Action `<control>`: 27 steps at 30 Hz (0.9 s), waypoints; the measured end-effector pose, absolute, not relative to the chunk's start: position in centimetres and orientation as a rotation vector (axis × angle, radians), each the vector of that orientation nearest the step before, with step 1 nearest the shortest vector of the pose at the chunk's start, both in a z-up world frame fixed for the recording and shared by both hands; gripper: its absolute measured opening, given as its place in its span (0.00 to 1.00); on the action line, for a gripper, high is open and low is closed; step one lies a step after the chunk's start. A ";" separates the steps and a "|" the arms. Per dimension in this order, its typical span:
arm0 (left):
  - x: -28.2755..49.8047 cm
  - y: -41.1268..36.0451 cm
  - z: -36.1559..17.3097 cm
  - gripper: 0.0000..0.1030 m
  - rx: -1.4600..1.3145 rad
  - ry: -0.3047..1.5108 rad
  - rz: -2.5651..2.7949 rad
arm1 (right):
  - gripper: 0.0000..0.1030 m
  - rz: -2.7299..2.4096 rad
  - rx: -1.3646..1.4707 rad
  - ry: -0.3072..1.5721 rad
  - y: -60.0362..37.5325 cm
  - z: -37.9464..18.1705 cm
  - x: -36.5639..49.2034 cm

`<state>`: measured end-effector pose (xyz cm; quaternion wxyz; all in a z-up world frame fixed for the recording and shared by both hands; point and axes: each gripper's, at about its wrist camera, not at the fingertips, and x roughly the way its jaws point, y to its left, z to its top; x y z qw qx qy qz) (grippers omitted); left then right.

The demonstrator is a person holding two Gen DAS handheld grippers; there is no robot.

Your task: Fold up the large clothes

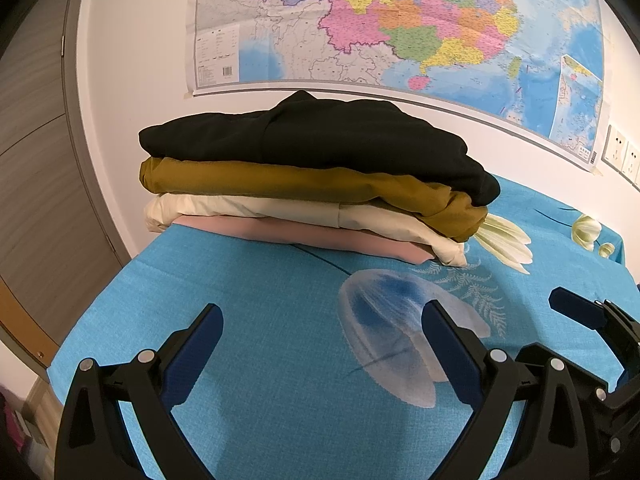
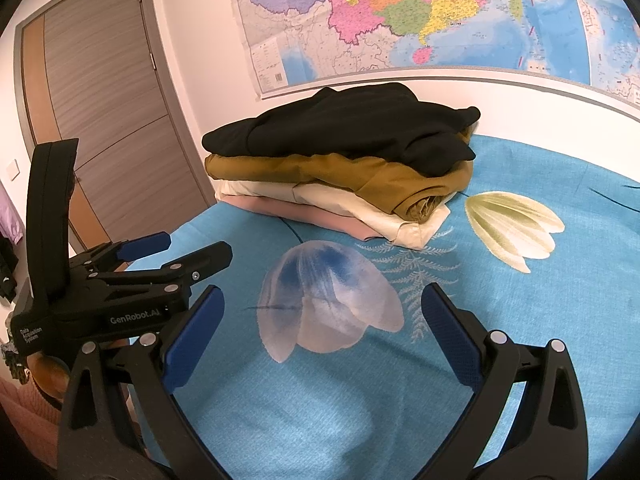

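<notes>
A pile of four folded clothes [image 1: 312,184] is seen in the middle of both views, on a blue bed sheet [image 1: 260,360] with printed flowers, below a wall map [image 1: 400,20] in the upper part of the frame. From the top, a black piece [image 1: 320,136], a mustard piece [image 1: 300,184], a cream piece [image 1: 280,210] and a pink piece [image 1: 320,238] are stacked, each one touching the next.

The left gripper [image 1: 322,328] is shown at the bottom of its own view with the tongs wide apart, and nothing is held between them. The right gripper [image 2: 322,312] is also held wide and empty over the sheet, near the pile but not touching it. In the right view, the left gripper is visible at the left side, also spread.

The clothes are judged to be soft, limp and fairly light, so they will sag and slide when lifted. The mustard fabric looks smooth and perhaps slippery. No unfolded piece is seen on the sheet, so the work is judged to be nearly done or between pieces. If the pile must be moved, it should be taken low, at the two side edges of the pink piece, so that the layers are not shifted.
</notes>
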<state>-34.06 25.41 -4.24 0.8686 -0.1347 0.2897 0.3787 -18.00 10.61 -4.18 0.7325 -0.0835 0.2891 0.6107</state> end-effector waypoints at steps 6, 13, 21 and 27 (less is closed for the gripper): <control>-34.0 25.3 -4.3 0.93 -0.281 0.608 0.790 | 0.94 1.344 -0.184 0.635 10.5 -4.2 -18.0; -34.0 25.2 -4.3 0.93 -0.281 0.610 0.792 | 0.94 1.342 -0.184 0.634 10.5 -4.2 -18.1; -33.9 24.8 -4.3 0.93 -0.261 0.597 0.783 | 0.94 1.342 -0.177 0.634 10.2 -4.1 -17.9; -33.1 24.4 -4.4 0.93 -0.269 0.614 0.754 | 0.94 1.311 -0.162 0.636 8.7 -3.8 -17.1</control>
